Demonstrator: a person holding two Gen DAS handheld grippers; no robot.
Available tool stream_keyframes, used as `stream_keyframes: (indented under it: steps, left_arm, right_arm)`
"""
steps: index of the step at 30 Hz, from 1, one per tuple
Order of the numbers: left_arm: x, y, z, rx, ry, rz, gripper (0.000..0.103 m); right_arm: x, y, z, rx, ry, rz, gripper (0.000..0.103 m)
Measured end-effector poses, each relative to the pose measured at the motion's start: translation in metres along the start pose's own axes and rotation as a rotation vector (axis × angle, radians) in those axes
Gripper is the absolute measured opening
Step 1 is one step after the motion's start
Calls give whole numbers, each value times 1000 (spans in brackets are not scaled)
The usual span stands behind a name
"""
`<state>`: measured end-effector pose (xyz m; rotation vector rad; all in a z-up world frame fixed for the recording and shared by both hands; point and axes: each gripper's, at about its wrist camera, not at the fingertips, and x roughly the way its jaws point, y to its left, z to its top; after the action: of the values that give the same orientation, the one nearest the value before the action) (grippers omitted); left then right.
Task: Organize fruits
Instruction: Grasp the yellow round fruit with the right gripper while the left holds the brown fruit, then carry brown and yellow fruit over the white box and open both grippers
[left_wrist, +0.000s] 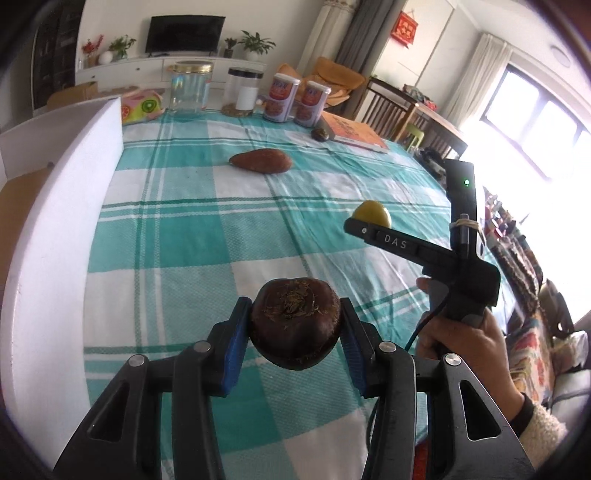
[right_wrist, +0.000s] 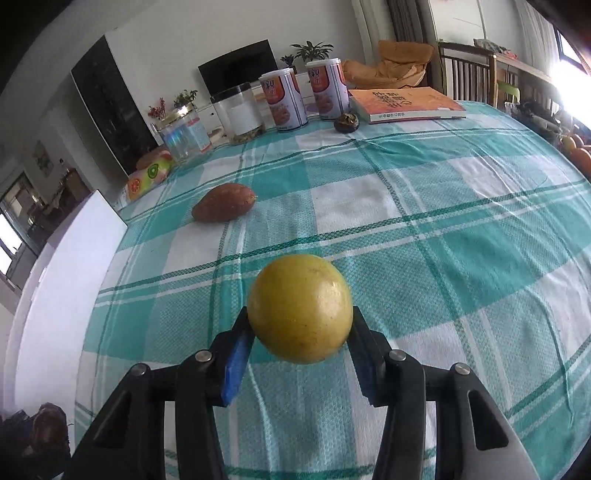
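The left gripper (left_wrist: 295, 325) clamps a dark brown fruit (left_wrist: 295, 323) just above the worktop (left_wrist: 177, 236). To its right, the right gripper (right_wrist: 301, 328) — hand (left_wrist: 461, 339) wrapped round its handle — pinches a yellow fruit (right_wrist: 300, 308). A reddish-brown fruit (left_wrist: 260, 160) lies well ahead.

Left gripper (left_wrist: 295, 325): black plastic linkage arms showing triangular cut-outs and round silver screws; blue pads (left_wrist: 234, 354) lining the inner faces of both fingers. Right gripper (right_wrist: 300, 332): showing the same black arms, silver screws and blue pads. Seen from the side, its body is bearing white "DAS" lettering, a glowing green light, a rubber band and a black cable. Hand (left_wrist: 461, 343): bare skin, dark cuff and fuzzy cream sleeve showing.
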<state>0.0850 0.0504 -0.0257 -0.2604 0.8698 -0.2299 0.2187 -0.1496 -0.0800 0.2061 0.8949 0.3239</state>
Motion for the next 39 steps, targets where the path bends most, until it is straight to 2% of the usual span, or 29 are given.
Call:
stream_keyframes:
  steps: [4, 7, 12, 15, 18, 21, 24, 27, 33, 34, 35, 36, 37, 38, 39]
  left_arm:
    - [-36, -11, -1, 18, -12, -75, 48]
    - [-71, -6, -1, -4, -24, -123, 48]
    - [-139, 26, 5, -66, -114, -111, 48]
    - [-170, 62, 9, -127, -181, -31, 48]
    - [-188, 110, 6, -204, -229, 109, 48]
    - [-195, 162, -7, -298, -239, 252, 48]
    - [-193, 206, -25, -381, -220, 368, 48]
    - [-188, 236, -45, -442, -190, 448, 48]
    - [-163, 255, -61, -486, -128, 499, 49]
    - [-160, 256, -60, -485, -123, 509, 52]
    - [-158, 255, -59, -484, -122, 517, 62]
    - [-158, 256, -57, -483, -124, 527, 68]
    - [-158, 253, -55, -483, -136, 539, 77]
    - [-159, 250, -53, -478, -155, 550, 78]
    - [-161, 247, -51, -468, -172, 554, 78]
  right_arm:
    - [-32, 16, -10, -9, -20, 100, 49]
    - [-54, 38, -12, -28, -36, 175, 49]
    - [-78, 108, -13, -120, -28, 325, 49]
    - [-86, 169, -21, -207, 3, 434, 50]
    - [-88, 233, -38, -307, 55, 538, 50]
    - [-83, 293, -63, -410, 125, 612, 50]
    - [-73, 341, -92, -536, 169, 616, 50]
    - [-57, 374, -117, -628, 216, 600, 50]
    - [-35, 402, -147, -754, 235, 513, 50]
    - [-34, 402, -149, -761, 233, 498, 51]
    - [-33, 401, -149, -764, 221, 483, 58]
    - [-35, 399, -147, -761, 203, 471, 78]
    - [-39, 395, -142, -752, 179, 462, 87]
    - [-44, 389, -137, -738, 147, 459, 95]
    - [-49, 382, -129, -724, 116, 458, 95]
